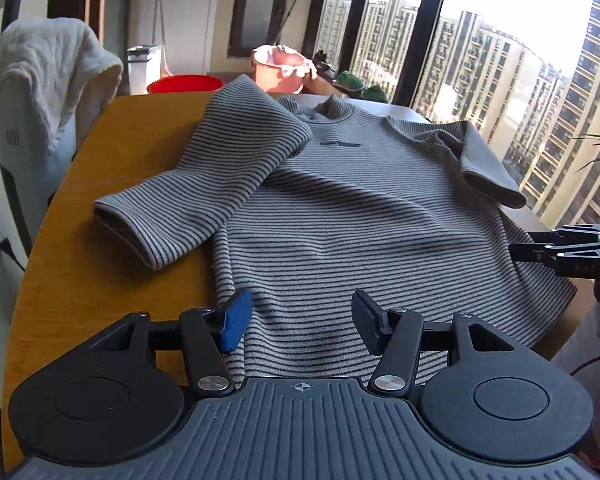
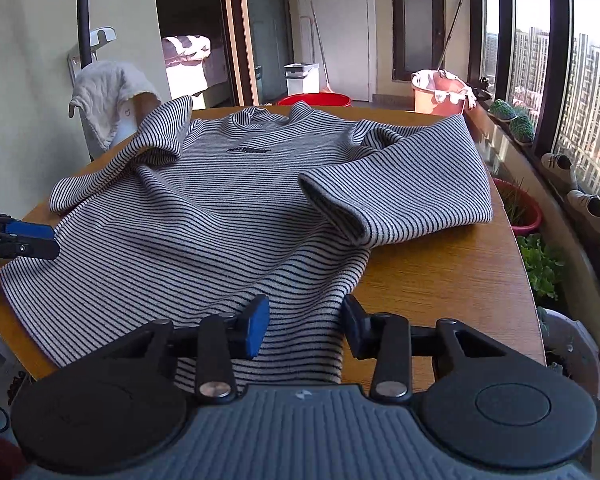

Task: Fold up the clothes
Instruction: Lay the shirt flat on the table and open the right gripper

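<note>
A grey T-shirt with thin dark stripes point(image 1: 360, 208) point(image 2: 204, 216) lies front up on a round wooden table point(image 1: 112, 152) point(image 2: 440, 264), collar at the far side. Both short sleeves are bent inward over the body. My left gripper point(image 1: 300, 316) is open, its fingers either side of the hem near the shirt's left bottom corner. My right gripper point(image 2: 305, 320) is open as well, over the hem near the right bottom corner. Each gripper also shows at the edge of the other's view: the right gripper point(image 1: 540, 248), the left gripper point(image 2: 32, 238).
A white towel point(image 1: 48, 68) hangs over a chair back left of the table. Behind the table stand a red basin point(image 1: 184, 83), a pink bucket point(image 2: 440, 96) and a white bin point(image 2: 302, 78). Plants and shoes point(image 2: 560, 168) line the window sill on the right.
</note>
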A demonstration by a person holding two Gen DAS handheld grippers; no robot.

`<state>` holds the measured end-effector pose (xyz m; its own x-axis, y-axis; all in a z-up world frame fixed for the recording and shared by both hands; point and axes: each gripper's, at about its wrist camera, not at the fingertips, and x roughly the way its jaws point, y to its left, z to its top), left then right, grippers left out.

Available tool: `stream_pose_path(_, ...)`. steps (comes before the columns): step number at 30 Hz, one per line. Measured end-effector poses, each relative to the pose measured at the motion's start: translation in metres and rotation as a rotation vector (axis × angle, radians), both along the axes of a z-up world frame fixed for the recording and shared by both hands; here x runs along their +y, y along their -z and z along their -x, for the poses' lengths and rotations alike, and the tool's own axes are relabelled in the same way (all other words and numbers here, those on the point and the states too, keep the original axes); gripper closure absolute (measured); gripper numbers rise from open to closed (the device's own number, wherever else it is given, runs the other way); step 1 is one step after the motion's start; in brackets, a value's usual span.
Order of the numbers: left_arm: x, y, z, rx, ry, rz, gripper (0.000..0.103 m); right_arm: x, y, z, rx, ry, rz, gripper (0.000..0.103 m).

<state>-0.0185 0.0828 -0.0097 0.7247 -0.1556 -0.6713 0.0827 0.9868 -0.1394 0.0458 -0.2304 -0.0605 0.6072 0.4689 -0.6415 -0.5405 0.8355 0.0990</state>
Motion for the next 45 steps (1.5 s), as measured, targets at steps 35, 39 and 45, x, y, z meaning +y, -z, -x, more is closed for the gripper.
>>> stream_pose_path(35, -0.072, -0.042, 0.084, -0.142, -0.19, -0.071, 0.0, 0.02, -0.023, 0.094, 0.046, 0.256, -0.246, 0.0)
stream_pose_path(39, -0.096, -0.037, 0.101, -0.113, -0.237, -0.09, 0.0, 0.05, -0.026, 0.126, -0.023, 0.229, -0.154, 0.0)
stream_pose_path(45, -0.091, -0.017, 0.104, -0.032, -0.305, -0.045, 0.0, 0.066, -0.019, 0.122, 0.023, 0.305, -0.056, 0.0)
